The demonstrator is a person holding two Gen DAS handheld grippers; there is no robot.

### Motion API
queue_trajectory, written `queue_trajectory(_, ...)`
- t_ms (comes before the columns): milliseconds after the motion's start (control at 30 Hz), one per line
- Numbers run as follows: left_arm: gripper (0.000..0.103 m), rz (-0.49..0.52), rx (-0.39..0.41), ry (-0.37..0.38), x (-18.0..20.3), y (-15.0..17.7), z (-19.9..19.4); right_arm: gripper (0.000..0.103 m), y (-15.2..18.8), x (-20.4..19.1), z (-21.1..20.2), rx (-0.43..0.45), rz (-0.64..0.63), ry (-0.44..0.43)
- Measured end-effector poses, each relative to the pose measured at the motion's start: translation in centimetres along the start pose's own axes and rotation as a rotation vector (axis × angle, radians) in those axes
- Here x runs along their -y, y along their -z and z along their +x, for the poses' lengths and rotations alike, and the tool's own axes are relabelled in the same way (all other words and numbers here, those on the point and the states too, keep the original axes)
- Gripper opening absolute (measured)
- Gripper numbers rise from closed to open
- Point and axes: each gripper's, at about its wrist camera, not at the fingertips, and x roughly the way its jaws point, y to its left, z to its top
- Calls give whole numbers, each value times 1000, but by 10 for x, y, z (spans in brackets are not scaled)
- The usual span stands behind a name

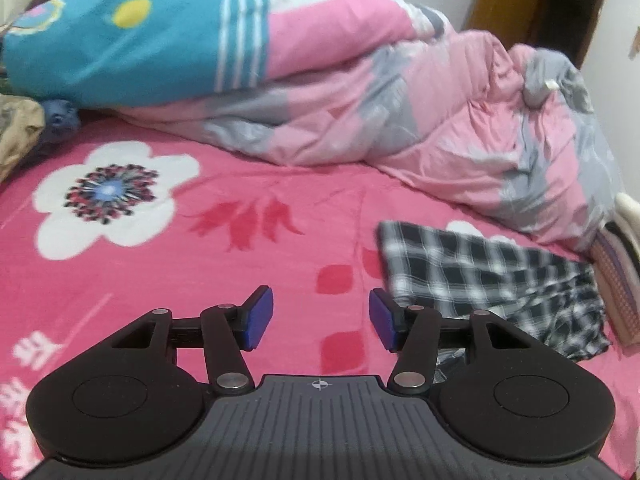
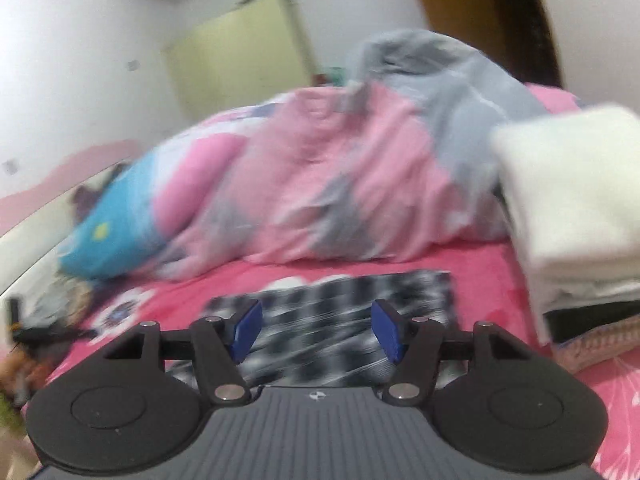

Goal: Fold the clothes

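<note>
A black-and-white checked garment lies folded flat on the pink flowered bedsheet, to the right of my left gripper. That gripper is open and empty, above bare sheet. In the right wrist view the same checked garment lies just under and ahead of my right gripper, which is open and empty. The view is blurred.
A bunched pink, grey and blue quilt fills the back of the bed and also shows in the right wrist view. A stack of folded clothes, white on top, stands at the right. More clothes lie at the far left.
</note>
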Motion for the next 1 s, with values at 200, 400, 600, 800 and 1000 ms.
queue_trajectory(200,53,-6,-24,61,0,-1,-1,71,40,-107,24,-167,-230,-220)
queue_trajectory(400,53,-60,-160,168,13,15,62,70,159,-232,138,-220,-534,-236)
queue_trajectory(600,53,-92,-241,253,24,17,129,71,203,-269,216,-74,-918,-141)
queue_trajectory(800,53,-88,-268,331,32,11,187,74,225,-267,241,-26,-1086,-121)
queue_trajectory(1000,53,-94,-244,372,40,1,213,61,225,-258,249,-5,-1119,-42)
